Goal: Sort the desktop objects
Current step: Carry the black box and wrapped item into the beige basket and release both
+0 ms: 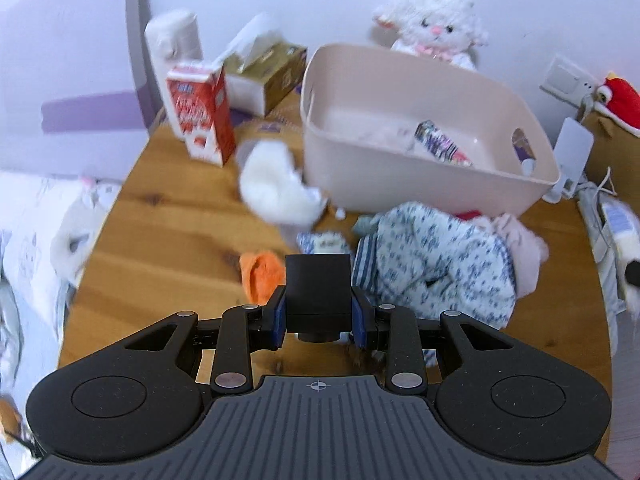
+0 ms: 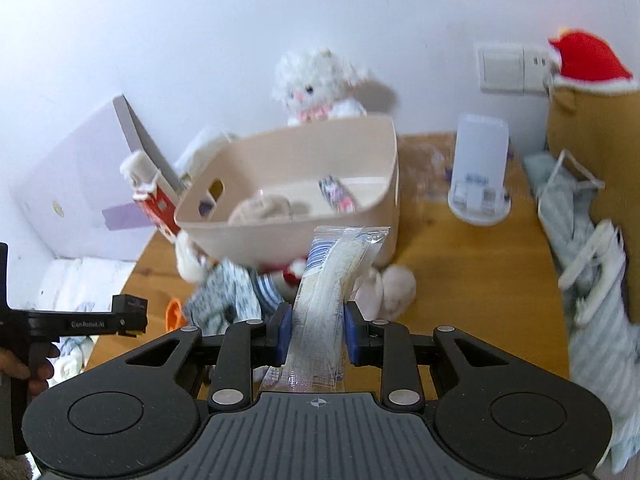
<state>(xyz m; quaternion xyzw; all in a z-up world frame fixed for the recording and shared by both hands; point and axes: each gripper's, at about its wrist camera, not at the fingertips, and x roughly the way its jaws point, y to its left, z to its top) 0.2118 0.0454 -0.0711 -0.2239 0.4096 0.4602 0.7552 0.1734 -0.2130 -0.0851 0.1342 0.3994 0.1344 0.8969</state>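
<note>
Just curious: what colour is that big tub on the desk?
Pale beige-pink tub, seen best from the left wrist view.

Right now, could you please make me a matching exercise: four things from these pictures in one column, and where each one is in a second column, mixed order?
Things:
1. black box
2. clear snack packet
3. white plush lamb
4. red and white carton

Places:
A. behind the beige bin, against the wall
B. between the jaws of the left gripper
C. standing on the table, left of the bin
D. between the jaws of the right gripper

Pairs: 1-B, 2-D, 3-A, 4-C
</note>
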